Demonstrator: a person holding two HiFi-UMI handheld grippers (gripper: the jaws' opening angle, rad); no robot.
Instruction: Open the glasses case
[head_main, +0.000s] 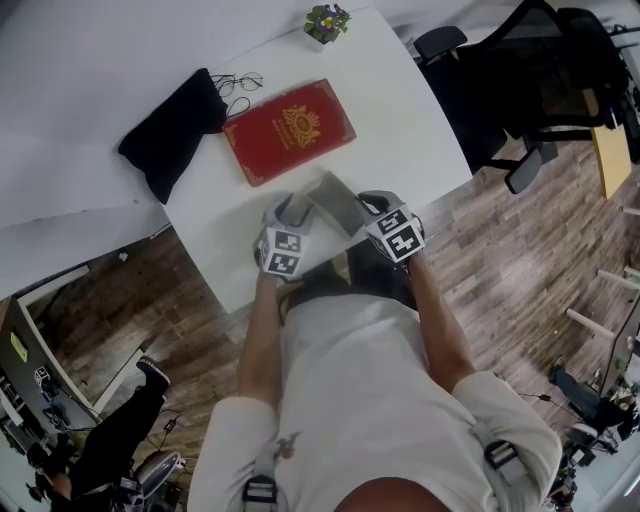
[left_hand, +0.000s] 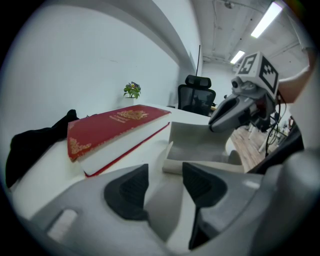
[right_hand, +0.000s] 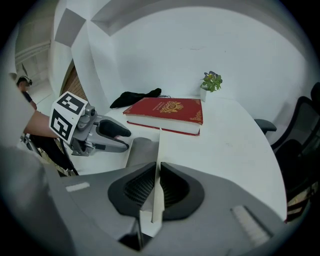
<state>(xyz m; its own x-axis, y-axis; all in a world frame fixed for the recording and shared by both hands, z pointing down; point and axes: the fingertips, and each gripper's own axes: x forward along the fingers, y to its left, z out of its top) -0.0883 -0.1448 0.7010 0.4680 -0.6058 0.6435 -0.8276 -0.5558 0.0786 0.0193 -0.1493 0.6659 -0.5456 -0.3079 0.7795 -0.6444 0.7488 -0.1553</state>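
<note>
Item: grey, oblong hard-shell glasses case (head_main: 335, 200). It sits at the near edge of the white counter (head_main: 400, 110), directly in front of the person and between the two tongs. Its long axis runs roughly from one to the other.

Lid: raised well off the tray. The right tongs (right_hand: 156, 187) are closed on its thin pale edge, which shows edge-on between the pads. This is the hand that governs the hinge.

Tray: lies flat, just ahead of the left tongs (left_hand: 165, 187), whose jaws stand apart with nothing clamped — near enough to steady the end of the case, judging by position.

Contents: only grey lining shows inside, though part of the floor is hidden.

Other holdings, farther back:
- thick red hardback book with gold emblem (head_main: 290, 130)
- black fabric pouch (head_main: 172, 132)
- thin wire-framed spectacles (head_main: 238, 82) — out on the counter beside the pouch
- small potted plant (head_main: 326, 22)
</note>
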